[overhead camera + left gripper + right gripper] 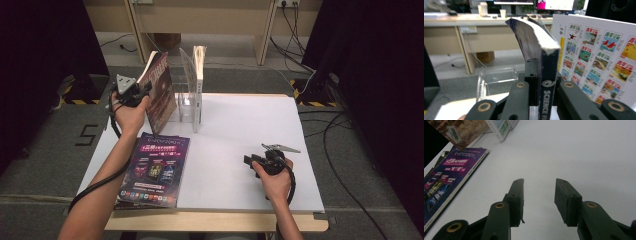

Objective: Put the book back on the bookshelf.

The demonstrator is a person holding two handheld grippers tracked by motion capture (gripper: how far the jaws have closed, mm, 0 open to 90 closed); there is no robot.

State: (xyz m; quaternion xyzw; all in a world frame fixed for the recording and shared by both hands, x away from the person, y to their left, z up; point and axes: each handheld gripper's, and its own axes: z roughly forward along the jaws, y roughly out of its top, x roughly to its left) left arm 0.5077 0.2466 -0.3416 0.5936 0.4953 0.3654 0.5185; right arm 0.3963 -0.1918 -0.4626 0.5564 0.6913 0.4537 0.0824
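The left claw [541, 100] pinches a dark paperback book [547, 75] by its spine, low in the left gripper view; the book rises straight up between the two black jaws, its white-edged pages fanning toward the upper left of the frame. In the high view this claw [131, 92] sits at upper left, holding the book [161, 92] upright and tilted just left of a clear acrylic book stand [186, 102]. A white magazine [199, 75] stands in that stand; in the left gripper view its back cover of small colourful pictures [599, 55] fills the right side, just beside the held book.

The right claw [252, 162] rests low right of centre on the white worktop [240, 130], its jaws spread with nothing between them [539, 202], well apart from the book. A purple magazine [152, 170] lies flat at the worktop's lower left.
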